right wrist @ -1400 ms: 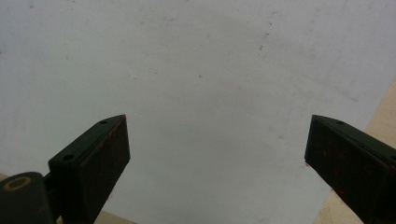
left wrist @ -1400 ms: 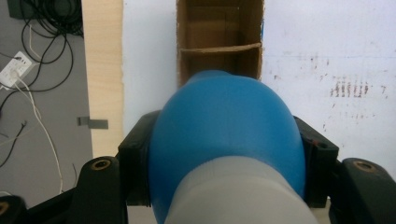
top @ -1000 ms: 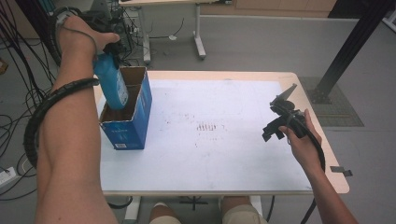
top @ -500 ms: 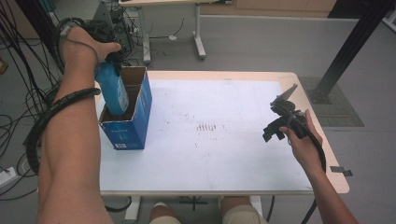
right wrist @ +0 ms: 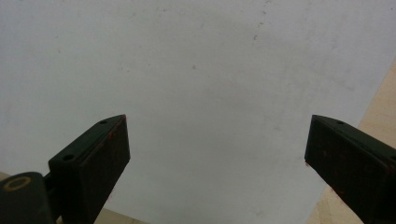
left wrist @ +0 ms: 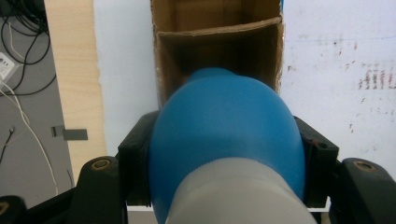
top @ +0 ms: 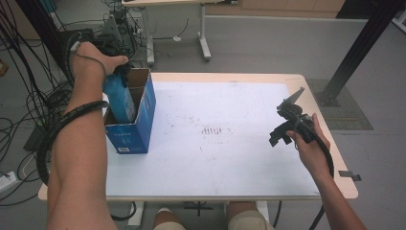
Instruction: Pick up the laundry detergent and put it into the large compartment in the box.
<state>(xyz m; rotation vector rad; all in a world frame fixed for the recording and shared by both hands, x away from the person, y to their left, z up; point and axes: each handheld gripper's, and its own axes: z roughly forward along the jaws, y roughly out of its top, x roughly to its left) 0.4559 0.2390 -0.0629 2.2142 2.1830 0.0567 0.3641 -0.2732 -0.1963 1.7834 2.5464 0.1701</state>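
Left gripper (left wrist: 224,154) lowered a blue plastic bottle (left wrist: 224,135) into an open blue cardboard box (top: 143,112).

In the left gripper view the two black jaws were clamped on either flank of the rounded blue bottle, whose grey lower part sat nearest the camera, and its far end dipped into the brown-lined near compartment of the box, short of the cardboard divider. From the high view the bottle (top: 119,98) stood tilted, partly inside the box at the left edge of the white-topped table (top: 230,158), with the left hand (top: 93,60) above it. The right gripper (top: 287,122) hung over the table's right side, well apart from the box, its jaws spread wide with nothing between them.
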